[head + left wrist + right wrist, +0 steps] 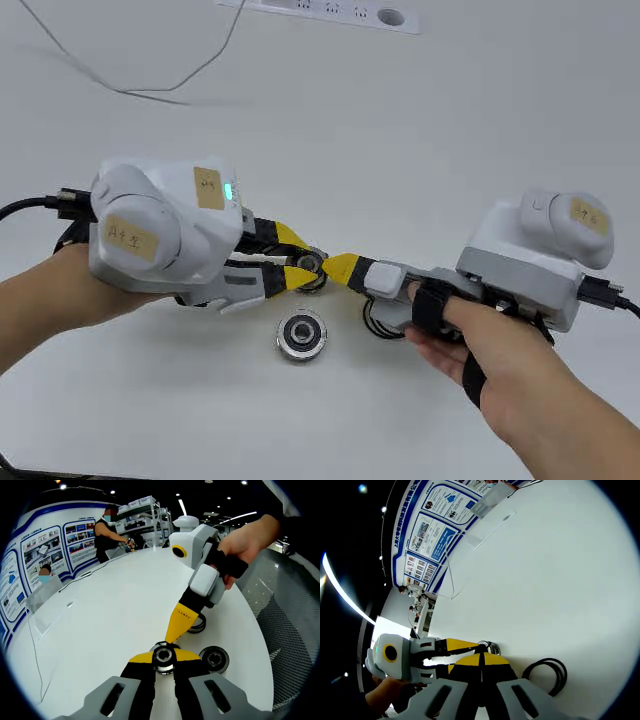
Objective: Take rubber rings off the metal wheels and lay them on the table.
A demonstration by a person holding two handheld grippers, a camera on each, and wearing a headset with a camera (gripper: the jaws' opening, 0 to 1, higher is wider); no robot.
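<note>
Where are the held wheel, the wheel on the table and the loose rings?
Held wheel (164, 655), left gripper view, on its hub.
Wheel on the table (301, 335), head view, on its hub.
Loose rings (201, 624), left gripper view, on the stack's outer edge.

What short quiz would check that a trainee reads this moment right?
1. True or false: the left gripper is shut on a round silver metal wheel.
2. Where is the second silver metal wheel? A: in the right gripper's jaws. B: lying on the white table. C: stacked on a shelf.
3. What lies loose on the table below the right gripper?
Key: 1 true; 2 B; 3 black rubber rings.
</note>
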